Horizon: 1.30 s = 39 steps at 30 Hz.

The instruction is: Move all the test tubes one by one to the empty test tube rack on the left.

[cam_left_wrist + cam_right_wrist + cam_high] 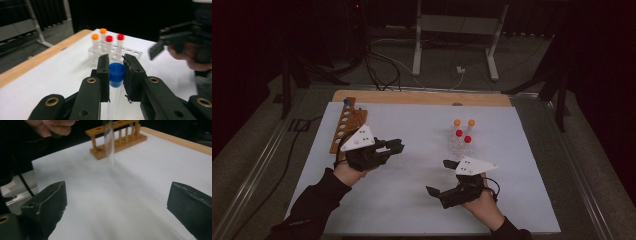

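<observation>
Holding the blue-capped tube [115, 82] upright is the main requirement of this step: the left gripper [116, 72] pinches it just below the cap, jaws pressed against both sides, lifted above the white mat [412, 200] between the wooden rack [343, 125] and the clear rack [130, 53]. Judging from this, the tube is in transit to the clear rack; keep it vertical, approach a free hole from above, and release only once the tube is seated. The right gripper [439, 176] waits near the mat's front edge, jaws spread wide with nothing between them. Its own view reveals the tube's transparent lower body hanging before the wooden rack, while the left gripper view resolves the cap and the orange-capped [95, 36] and red-capped tubes [109, 38].
</observation>
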{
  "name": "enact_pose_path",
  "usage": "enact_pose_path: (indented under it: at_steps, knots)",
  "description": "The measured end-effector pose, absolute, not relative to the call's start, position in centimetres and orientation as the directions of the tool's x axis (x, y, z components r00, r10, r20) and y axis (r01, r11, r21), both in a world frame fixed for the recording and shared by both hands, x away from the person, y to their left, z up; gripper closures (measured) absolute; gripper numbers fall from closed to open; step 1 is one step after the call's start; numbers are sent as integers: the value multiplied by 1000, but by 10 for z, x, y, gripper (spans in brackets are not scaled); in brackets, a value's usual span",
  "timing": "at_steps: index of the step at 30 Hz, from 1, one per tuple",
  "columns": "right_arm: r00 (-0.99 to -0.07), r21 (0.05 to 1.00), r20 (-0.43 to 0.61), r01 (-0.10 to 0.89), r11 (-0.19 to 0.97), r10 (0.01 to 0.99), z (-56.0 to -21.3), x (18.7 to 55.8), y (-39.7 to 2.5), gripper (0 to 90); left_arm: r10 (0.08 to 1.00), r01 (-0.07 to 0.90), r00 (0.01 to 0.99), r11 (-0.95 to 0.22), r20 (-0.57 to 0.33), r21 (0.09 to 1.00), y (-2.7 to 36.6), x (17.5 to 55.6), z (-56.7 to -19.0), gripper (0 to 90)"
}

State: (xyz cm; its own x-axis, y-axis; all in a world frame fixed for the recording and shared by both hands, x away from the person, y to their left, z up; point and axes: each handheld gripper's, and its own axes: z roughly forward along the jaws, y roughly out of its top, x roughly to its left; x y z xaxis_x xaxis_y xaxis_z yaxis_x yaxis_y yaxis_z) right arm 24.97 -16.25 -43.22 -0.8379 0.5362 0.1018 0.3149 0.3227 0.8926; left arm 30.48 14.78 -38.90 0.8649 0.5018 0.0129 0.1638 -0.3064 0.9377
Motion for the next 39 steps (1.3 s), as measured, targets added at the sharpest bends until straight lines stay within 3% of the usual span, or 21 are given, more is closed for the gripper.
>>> enact_pose_path:
  at_steps: [24,39]
  knots:
    - [-855,912,81,271,308,513,-429,248,-168,9,713,201,699,-265,52,943,224,352,-356,775]
    - [-857,907,77,273,321,510,-432,248,-167,10,809,246,583,-259,71,934,259,393,-356,775]
